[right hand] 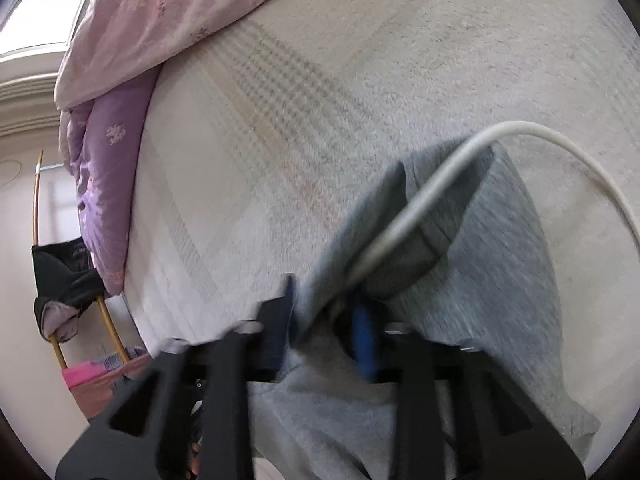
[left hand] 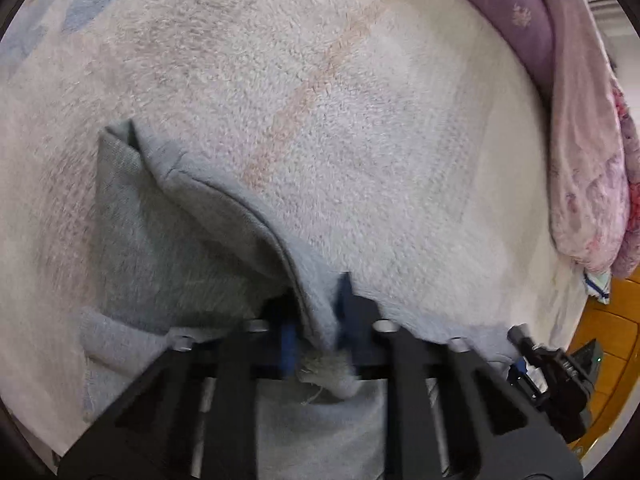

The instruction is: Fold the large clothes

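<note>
- The grey garment [left hand: 160,240] lies on the pale fleecy blanket [left hand: 320,80], bunched near both grippers, its stitched hem curving up from the left gripper [left hand: 316,320].
- The left gripper's jaws are pressed together on a fold of that hem; frayed threads hang below the pinch.
- The right gripper [right hand: 324,320] is likewise clamped on grey cloth, which runs between its dark finger and its blue pad.
- In the left view the garment's far corner stands up in a soft peak, with bare blanket on the far side and to the left of it.
- In the right view the garment [right hand: 500,260] spreads to the right and down, a darker inner layer showing in the fold.
- The blanket gives wide open room ahead of both grippers; its faint pink stripe [left hand: 320,80] crosses diagonally.
- A purple quilt [right hand: 104,184] and a pink floral cover [right hand: 160,12] are heaped along the blanket's far edge, well apart from the garment.
- No readable writing; small marks on a black cloth [right hand: 64,268] at the right view's left are too blurred to read.
- Only the right view shows a white cable [right hand: 420,200] arching over the garment, a yellow frame [right hand: 108,320] and a pink box [right hand: 86,374].
- Only the left view shows the orange wood [left hand: 612,344] at right and the other gripper's tip [left hand: 520,336] against the cloth.
</note>
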A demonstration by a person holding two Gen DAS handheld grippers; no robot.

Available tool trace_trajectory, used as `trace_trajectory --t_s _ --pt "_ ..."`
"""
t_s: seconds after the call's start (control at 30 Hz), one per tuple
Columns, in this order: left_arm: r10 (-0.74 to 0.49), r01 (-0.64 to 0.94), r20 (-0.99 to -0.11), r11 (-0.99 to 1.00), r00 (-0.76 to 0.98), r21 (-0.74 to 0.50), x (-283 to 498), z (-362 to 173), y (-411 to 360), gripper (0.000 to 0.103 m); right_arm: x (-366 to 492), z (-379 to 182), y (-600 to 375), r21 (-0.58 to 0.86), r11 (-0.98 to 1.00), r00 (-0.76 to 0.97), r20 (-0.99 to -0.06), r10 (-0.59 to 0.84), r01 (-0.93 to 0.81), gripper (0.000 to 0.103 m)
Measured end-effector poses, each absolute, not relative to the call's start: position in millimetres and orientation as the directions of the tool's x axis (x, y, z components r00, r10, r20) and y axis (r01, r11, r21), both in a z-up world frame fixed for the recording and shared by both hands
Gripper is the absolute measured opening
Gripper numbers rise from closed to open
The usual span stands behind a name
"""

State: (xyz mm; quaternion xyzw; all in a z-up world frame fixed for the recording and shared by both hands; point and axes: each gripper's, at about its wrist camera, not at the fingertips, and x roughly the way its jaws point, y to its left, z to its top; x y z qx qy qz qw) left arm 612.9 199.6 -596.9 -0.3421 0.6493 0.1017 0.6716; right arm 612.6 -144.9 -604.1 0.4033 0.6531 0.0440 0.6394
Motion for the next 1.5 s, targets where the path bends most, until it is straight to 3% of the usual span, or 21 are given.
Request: trace_trajectory --t_s 0.43,0.73,1.03,1.33,1.47,1.5 --pt "-0.383 -0.508 -0.884 0.723 0.270 -0.468 498.8 -504.1 209.5 0.008 529.3 -501.1 -157.0 0.649 0.690 0.242 -0.761 0.603 0.320 0.008" --pt "-0.356 -0.481 -0.904 0.765 0.238 -0.428 392.0 -462.1 186.7 0.006 411.8 -446.2 -168.8 0.629 0.714 0.165 -0.774 0.611 0.308 0.007" --pt "-0.369 -0.526 -0.928 0.782 0.039 -0.333 276.0 -514.8 171.0 0.006 300.2 -495.4 -182.8 0.499 0.735 0.005 -0.829 0.560 0.459 0.007" --pt "-0.362 -0.595 -0.927 0.768 -0.100 -0.236 228.0 -610.4 165.0 0.010 259.4 -603.9 -185.5 0.390 0.739 -0.118 -0.840 0.530 0.549 0.008" --pt "-0.350 -0.549 -0.928 0.804 -0.129 -0.227 232.8 -614.4 157.6 0.011 269.7 -605.6 -185.2 0.377 0.745 -0.114 -0.850 0.515 0.550 0.016" --pt "-0.353 -0.542 -0.927 0.807 -0.129 -0.232 231.4 -610.3 158.5 0.017 272.2 -600.5 -183.5 0.370 0.760 -0.130 -0.852 0.507 0.534 0.019"
